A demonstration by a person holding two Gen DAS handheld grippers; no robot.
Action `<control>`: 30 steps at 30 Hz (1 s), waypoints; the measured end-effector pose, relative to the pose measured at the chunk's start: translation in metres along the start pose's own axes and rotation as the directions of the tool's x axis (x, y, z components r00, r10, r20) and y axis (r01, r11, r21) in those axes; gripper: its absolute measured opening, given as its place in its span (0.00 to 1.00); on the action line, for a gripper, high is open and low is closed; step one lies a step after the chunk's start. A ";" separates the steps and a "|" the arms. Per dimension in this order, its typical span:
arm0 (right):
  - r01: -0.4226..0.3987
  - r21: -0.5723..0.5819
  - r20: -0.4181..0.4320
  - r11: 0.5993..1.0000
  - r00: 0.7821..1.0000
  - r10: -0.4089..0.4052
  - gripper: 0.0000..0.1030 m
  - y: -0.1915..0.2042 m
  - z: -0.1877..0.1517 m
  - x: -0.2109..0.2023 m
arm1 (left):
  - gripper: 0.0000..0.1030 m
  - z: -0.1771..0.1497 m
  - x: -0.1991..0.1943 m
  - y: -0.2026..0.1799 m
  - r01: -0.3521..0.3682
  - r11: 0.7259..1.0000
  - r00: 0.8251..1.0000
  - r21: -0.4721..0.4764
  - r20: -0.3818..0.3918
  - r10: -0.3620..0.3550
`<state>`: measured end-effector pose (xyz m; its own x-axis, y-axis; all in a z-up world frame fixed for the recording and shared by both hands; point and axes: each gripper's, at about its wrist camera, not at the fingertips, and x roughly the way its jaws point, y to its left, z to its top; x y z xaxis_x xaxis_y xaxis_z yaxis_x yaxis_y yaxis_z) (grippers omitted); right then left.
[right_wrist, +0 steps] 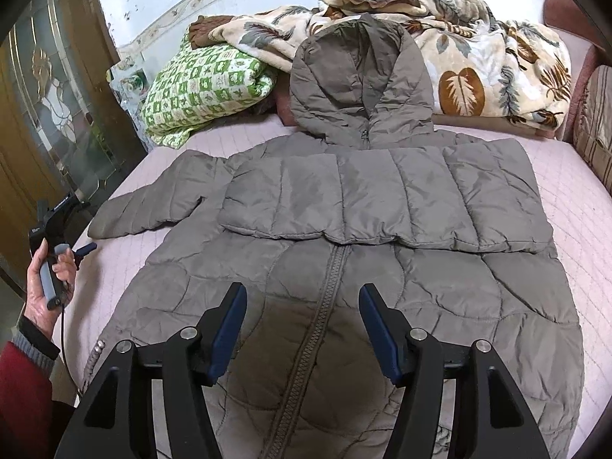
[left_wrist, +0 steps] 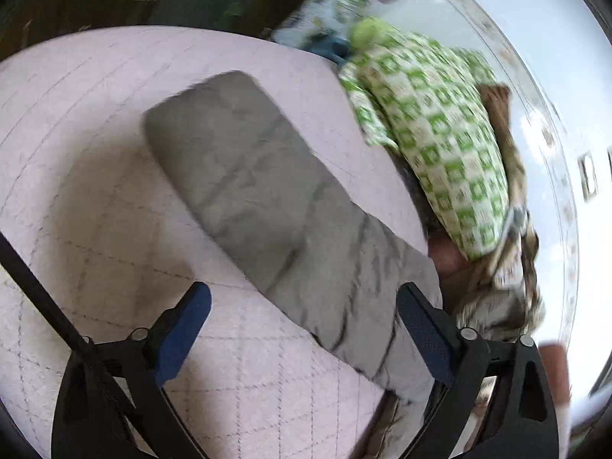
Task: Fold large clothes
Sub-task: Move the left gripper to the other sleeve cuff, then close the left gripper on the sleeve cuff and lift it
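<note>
A grey-brown hooded puffer jacket (right_wrist: 344,267) lies front up on the pink quilted bed (right_wrist: 573,199), zipper closed. Its right sleeve is folded across the chest (right_wrist: 382,199). Its left sleeve (right_wrist: 153,206) lies spread out to the left; it also shows in the left wrist view (left_wrist: 267,206). My left gripper (left_wrist: 302,325) is open, hovering over the sleeve near its wider end, holding nothing. The left gripper also shows in the right wrist view (right_wrist: 82,250), at the bed's left edge. My right gripper (right_wrist: 302,329) is open above the jacket's lower front, over the zipper.
A green-and-white checked blanket (right_wrist: 199,88) and a leaf-patterned blanket (right_wrist: 478,57) lie piled at the head of the bed. A wooden door with glass panels (right_wrist: 49,107) stands left of the bed. A striped cushion (right_wrist: 593,122) sits at the right.
</note>
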<state>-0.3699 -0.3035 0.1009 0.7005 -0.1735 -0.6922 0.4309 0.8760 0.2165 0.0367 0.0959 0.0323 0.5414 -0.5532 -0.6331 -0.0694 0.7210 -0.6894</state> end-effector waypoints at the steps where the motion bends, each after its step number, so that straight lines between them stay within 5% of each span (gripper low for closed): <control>1: -0.001 -0.004 -0.004 1.000 1.000 0.001 0.64 0.001 0.000 0.002 | 0.93 0.003 -0.002 0.005 -0.007 1.000 1.000 -0.024 0.019 0.007; 8: -0.016 -0.008 -0.020 1.000 1.000 0.015 0.64 0.000 -0.003 0.007 | 0.90 0.034 -0.014 0.051 0.040 0.982 0.993 -0.185 0.119 -0.018; 10: -0.020 -0.007 -0.025 1.000 1.000 0.019 0.64 0.000 -0.003 0.010 | 0.81 0.040 -0.011 0.059 0.039 0.980 0.993 -0.197 0.121 -0.015; 16: -0.029 -0.014 -0.046 0.999 0.999 0.028 0.64 0.003 -0.003 0.019 | 0.79 0.056 0.007 0.051 0.010 0.992 0.989 -0.127 0.148 0.008; 22: -0.023 -0.025 -0.069 0.999 0.997 0.021 0.64 0.004 -0.005 0.028 | 0.79 0.070 0.040 0.027 -0.134 0.991 0.969 -0.020 0.205 0.136; 23: -0.021 -0.023 -0.072 1.000 0.997 0.019 0.64 0.003 -0.005 0.030 | 0.75 0.070 0.041 0.026 -0.148 0.989 0.965 -0.016 0.217 0.148; 26: -0.011 -0.012 -0.078 1.000 0.997 0.010 0.64 -0.001 -0.003 0.034 | 0.21 0.071 0.047 0.026 -0.217 0.976 0.950 -0.005 0.230 0.213; 30: -0.006 0.011 -0.071 1.000 0.997 0.007 0.64 -0.006 0.000 0.034 | 0.15 0.071 0.040 0.025 -0.191 0.982 0.951 0.002 0.248 0.184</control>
<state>-0.3487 -0.3147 0.0758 0.6612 -0.1350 -0.7380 0.4326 0.8722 0.2281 0.1157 0.1214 0.0146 0.7097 -0.2900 -0.6421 -0.1697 0.8142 -0.5553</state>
